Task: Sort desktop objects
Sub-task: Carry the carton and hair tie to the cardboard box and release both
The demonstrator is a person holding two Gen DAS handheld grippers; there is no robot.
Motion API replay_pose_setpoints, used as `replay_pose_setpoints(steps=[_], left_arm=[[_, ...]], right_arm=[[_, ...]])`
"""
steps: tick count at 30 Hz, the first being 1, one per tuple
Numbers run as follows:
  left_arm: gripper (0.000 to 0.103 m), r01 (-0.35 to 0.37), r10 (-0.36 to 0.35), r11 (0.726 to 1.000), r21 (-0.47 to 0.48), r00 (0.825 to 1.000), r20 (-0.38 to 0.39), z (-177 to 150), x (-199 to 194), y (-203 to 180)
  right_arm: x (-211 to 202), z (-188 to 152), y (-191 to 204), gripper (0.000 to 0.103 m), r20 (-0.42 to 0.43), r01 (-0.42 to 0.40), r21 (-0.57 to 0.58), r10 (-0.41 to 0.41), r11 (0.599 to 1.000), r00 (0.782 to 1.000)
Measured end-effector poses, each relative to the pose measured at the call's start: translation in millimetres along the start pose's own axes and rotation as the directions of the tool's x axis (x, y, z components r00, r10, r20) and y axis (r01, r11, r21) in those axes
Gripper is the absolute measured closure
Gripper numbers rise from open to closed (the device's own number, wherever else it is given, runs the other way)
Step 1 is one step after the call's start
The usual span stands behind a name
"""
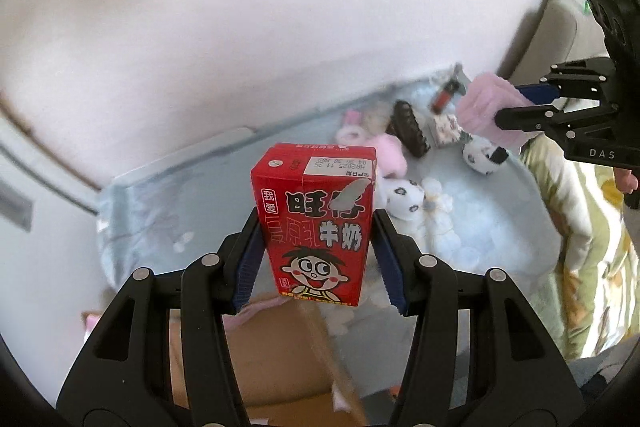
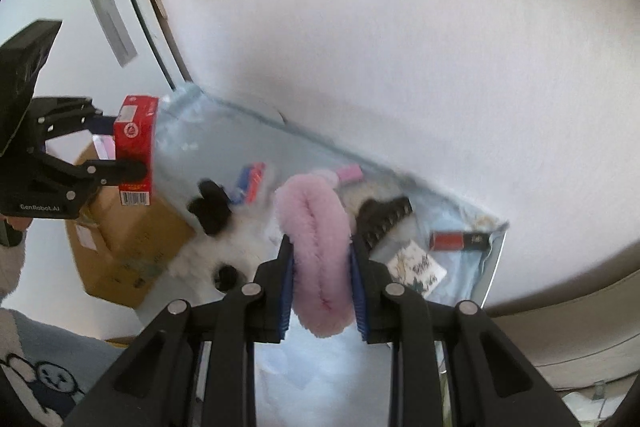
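Note:
My left gripper (image 1: 316, 227) is shut on a red milk carton (image 1: 316, 223) with a cartoon face, held upright in the air above the light blue desk (image 1: 168, 219). The carton also shows in the right wrist view (image 2: 134, 151), at the left. My right gripper (image 2: 320, 251) is shut on a fluffy pink headband (image 2: 316, 243), lifted over the desk. In the left wrist view the right gripper (image 1: 520, 105) holds the headband (image 1: 484, 107) at the far right.
A brown cardboard box (image 2: 124, 239) stands below the desk's left end, also in the left wrist view (image 1: 280, 351). On the desk lie a black hair claw (image 1: 408, 129), a red-black lipstick (image 2: 458, 241), a panda plush (image 1: 484, 155), a patterned card (image 2: 418, 267) and pink plush items (image 1: 390, 155).

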State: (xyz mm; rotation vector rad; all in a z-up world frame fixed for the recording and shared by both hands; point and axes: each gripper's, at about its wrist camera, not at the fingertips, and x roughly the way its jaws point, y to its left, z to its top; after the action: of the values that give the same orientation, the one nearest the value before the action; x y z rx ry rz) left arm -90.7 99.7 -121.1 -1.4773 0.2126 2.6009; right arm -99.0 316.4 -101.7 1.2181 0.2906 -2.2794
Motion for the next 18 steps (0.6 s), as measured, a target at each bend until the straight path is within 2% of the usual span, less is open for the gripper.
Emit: replay_pose_setpoints(steps=[5,9,12,18], left_arm=[[0.054,-0.052,0.055,0.996,-0.076,0.997,0.045,-25,-45,46],[0.054,-0.086,0.095,0.986,-0.141,0.994,0.059,-51,-68,87],[0.054,-0.121,0.133,0.975,-0.188,0.990,0.052,-75,-80,118],[0.054,-0.146,0.154,0.951,-0.272,0.988,0.008,-123,-81,160]], right_arm=[[-26,27,41,0.079,0.044,-0.011,-0.040,0.013,0.999,0.999],[-32,44,90,0.079,0.060,-0.044,-0.101,0.051,0.994,0.997],[-24,52,130,0.079,0.055,-0.081,-0.141,0.090,0.987,0.994],[16,48,191,0.079,0.002,-0.161,-0.161,0.164,0.974,0.987]])
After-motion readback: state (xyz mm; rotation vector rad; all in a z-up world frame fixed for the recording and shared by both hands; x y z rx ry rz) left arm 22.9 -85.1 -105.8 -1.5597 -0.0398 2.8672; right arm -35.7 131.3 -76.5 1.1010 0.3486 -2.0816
